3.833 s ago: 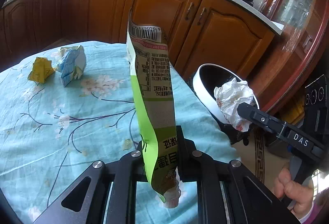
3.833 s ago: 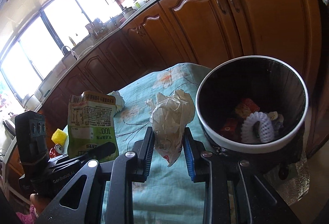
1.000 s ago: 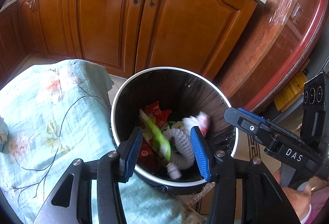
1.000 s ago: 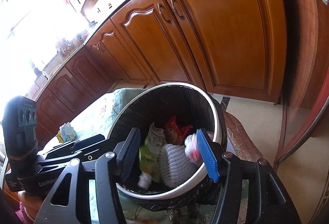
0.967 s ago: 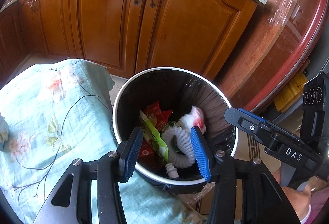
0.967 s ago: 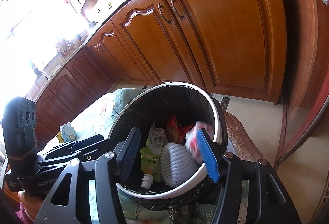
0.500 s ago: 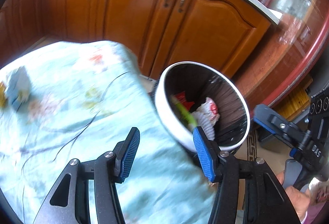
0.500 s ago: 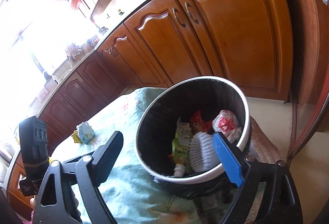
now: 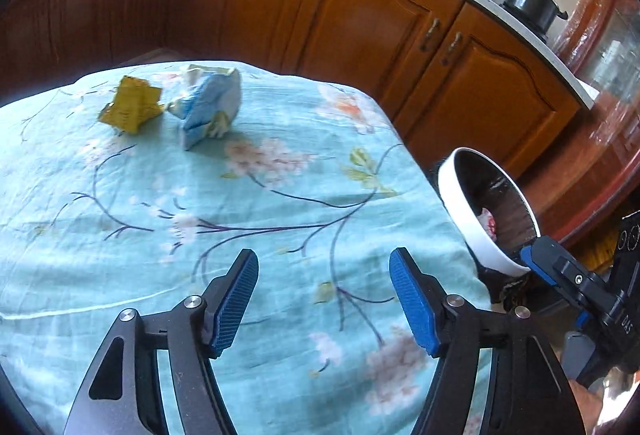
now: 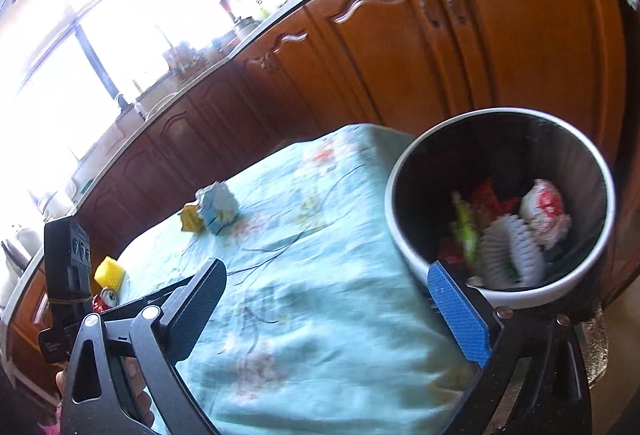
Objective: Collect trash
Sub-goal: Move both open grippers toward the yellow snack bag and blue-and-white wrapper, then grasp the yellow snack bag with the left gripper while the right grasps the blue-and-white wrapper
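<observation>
Left hand-held gripper [image 9: 322, 299]: jaws wide apart, nothing between them, hovering over the near part of the counter [image 9: 120, 195], which is draped in a pale blue floral cloth. Right hand-held gripper [image 10: 328, 303]: likewise spread wide and empty, held over the counter's corner beside the trash bin [image 10: 404, 235]. Trash bin: round, white-rimmed, dark-lined, standing just off the counter's right edge, already holding a green pouch [image 10: 466, 231], a white foam net [image 10: 508, 247], a crumpled white wrapper [image 10: 544, 211] and red packaging. Trash still to collect: a yellow crumpled carton [image 9: 130, 109] and a blue-and-white crumpled carton [image 9: 212, 103], touching or nearly so, at the far side of the counter, well apart from both grippers; in the right wrist view also a yellow foam piece [image 10: 109, 272] and a can [image 10: 107, 297] near the left gripper's body. Risks, as judged: the two cartons lie so close that closing on one may nudge or drag the other; crumpled card may spring or slip from a shallow pinch; loose cloth could bunch under the fingertips and be pinched along with a carton. Edges and room: broad open cloth between grippers and cartons allows a free approach; cartons sit near the far edge, so a forward push could send them off; the bin's rim is close to the counter edge, limiting low sweeps on that side.
</observation>
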